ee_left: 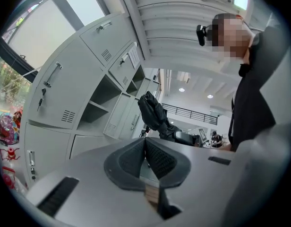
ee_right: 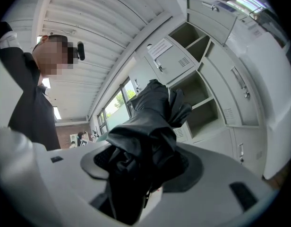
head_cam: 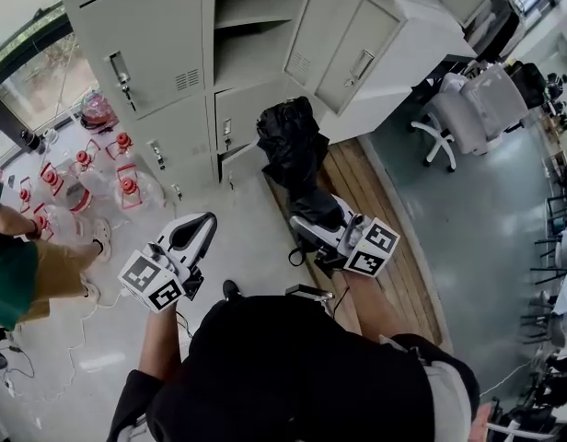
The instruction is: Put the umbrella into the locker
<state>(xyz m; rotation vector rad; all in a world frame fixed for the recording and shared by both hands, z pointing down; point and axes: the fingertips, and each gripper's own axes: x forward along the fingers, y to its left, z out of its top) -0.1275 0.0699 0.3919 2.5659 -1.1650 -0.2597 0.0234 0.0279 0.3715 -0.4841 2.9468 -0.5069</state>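
A folded black umbrella (head_cam: 290,150) stands upright in my right gripper (head_cam: 313,212), which is shut on its lower part; in the right gripper view the umbrella (ee_right: 148,131) fills the space between the jaws. It is held in front of the grey lockers (head_cam: 164,72), whose open compartments (head_cam: 251,35) show above it, with an open door (head_cam: 343,40) to their right. My left gripper (head_cam: 193,233) hangs lower left, shut with nothing between its pads (ee_left: 157,157). From the left gripper view the umbrella (ee_left: 152,112) shows beyond, beside the open shelves (ee_left: 105,96).
Red-capped water jugs (head_cam: 99,178) stand on the floor at the left by another person's legs (head_cam: 44,265). A wooden platform (head_cam: 376,210) runs along the locker's right side. An office chair (head_cam: 440,127) and desks stand farther right.
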